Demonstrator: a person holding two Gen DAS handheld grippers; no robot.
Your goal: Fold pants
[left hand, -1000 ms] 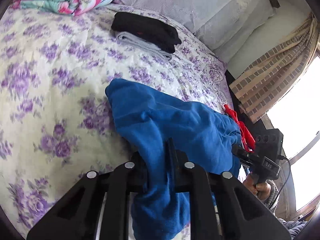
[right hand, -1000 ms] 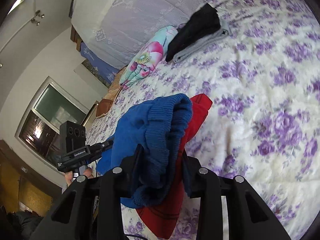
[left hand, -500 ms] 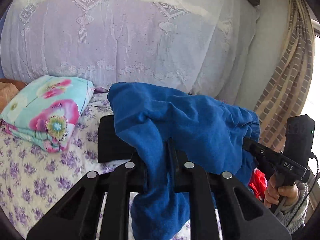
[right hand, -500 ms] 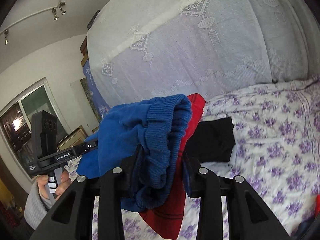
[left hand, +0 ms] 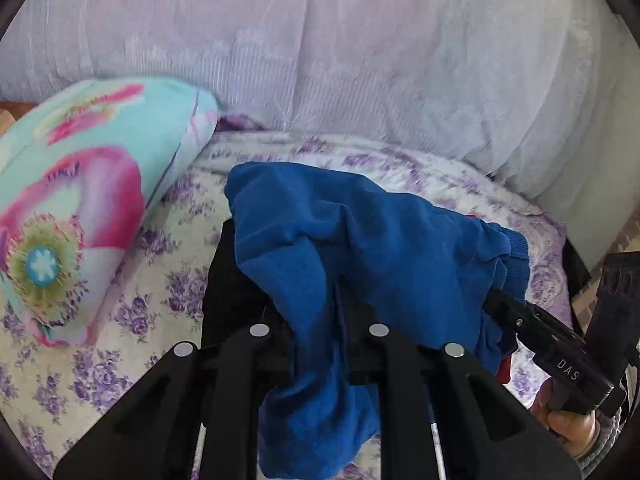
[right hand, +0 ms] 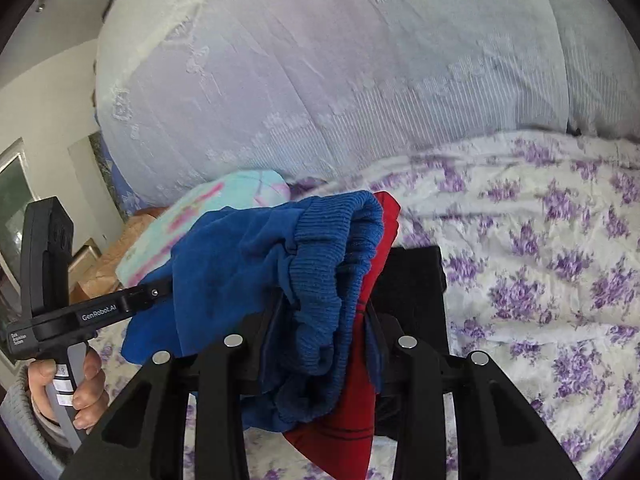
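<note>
Both jaws gripped the blue pants (left hand: 360,248), stretched crosswise between left gripper (left hand: 320,320) and right gripper (right hand: 320,320); black clothes (right hand: 412,280) lay probably just ahead, underneath.

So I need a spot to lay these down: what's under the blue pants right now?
Under the blue pants, a black folded garment lies on the flowered bedspread. The pants and both tools cover most of it, so anything beneath stays hidden.

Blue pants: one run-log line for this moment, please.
left gripper shut on blue pants | right gripper shut on blue pants | pants bunched, above black folded stack
</note>
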